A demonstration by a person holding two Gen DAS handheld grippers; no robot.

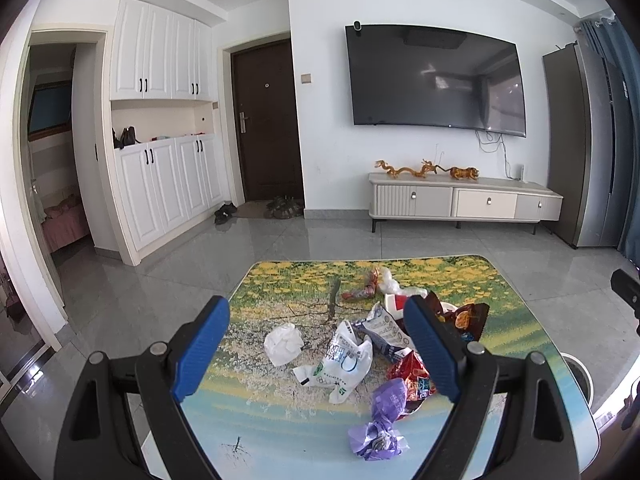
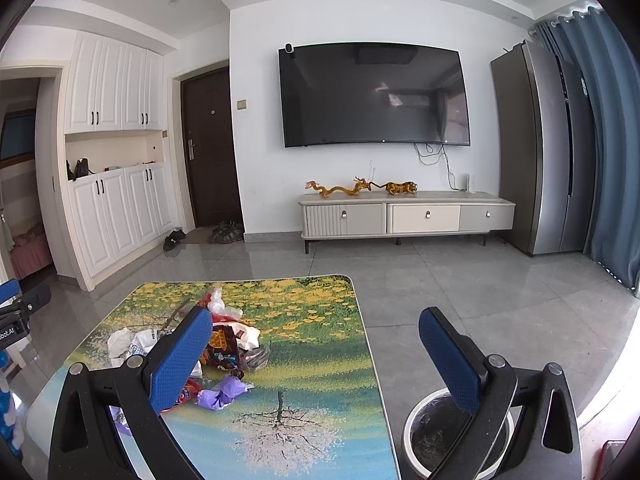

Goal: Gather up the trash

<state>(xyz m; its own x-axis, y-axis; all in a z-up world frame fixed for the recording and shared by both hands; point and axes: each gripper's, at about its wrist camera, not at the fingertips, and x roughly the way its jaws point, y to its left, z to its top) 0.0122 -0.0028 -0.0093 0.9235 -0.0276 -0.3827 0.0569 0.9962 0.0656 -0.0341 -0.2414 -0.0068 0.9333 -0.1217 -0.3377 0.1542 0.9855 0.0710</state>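
A round white trash bin (image 2: 416, 428) with a dark liner is seen on the tiled floor just beside the right edge of the counter (image 2: 320, 360); only dull grey specks can be made out inside it, and what they are cannot be told. The counter is a rounded-corner rectangle with a glossy printed top showing yellow flowers, green grass and a pale tree. The trash is heaped toward the middle and left of that surface: a crumpled white tissue (image 1: 282, 343), a soft white plastic bag (image 1: 340, 364) with green print, a twisted purple wrapper (image 1: 380, 420) near the front edge, a shiny red snack wrapper (image 1: 412, 376), a dark brown foil packet (image 1: 466, 316), and a red-and-white wrapper (image 1: 368, 286) nearer the far edge. The left gripper (image 1: 316, 348) is held above the heap with its blue textured jaws spread wide and nothing between them. The right gripper (image 2: 316, 360) is likewise held wide apart and empty, over the counter's right edge and the bin.
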